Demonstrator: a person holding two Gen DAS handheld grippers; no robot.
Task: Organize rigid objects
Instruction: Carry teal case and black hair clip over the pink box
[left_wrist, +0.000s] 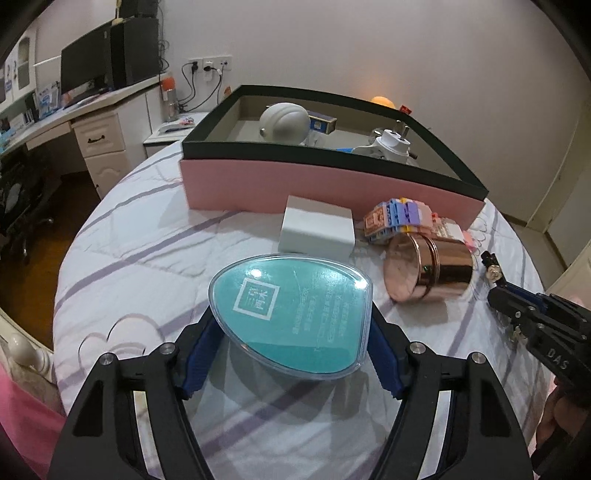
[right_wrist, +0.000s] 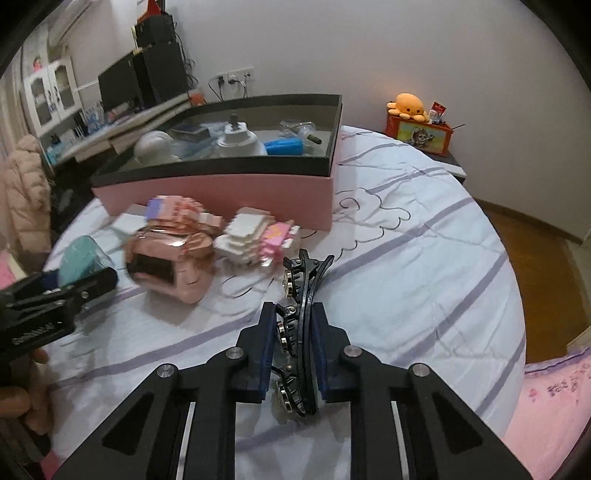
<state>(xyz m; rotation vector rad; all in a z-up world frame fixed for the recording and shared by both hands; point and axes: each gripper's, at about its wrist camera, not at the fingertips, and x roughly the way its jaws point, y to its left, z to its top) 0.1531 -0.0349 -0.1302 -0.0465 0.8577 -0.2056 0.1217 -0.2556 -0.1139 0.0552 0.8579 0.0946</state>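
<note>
Both tongs grip: left teal case (white square logo), right hair clip.

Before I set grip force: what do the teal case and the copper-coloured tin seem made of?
Teal case: apparently clear hard plastic, glossy; light glares on its lid and the teal insert shows through. Copper-coloured tin: likely polished metal, mirror-bright, reflecting the bedding; plated plastic can't be ruled out.

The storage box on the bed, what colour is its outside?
Pink sides with a black rim: the storage box shows best in the left wrist view.
</note>
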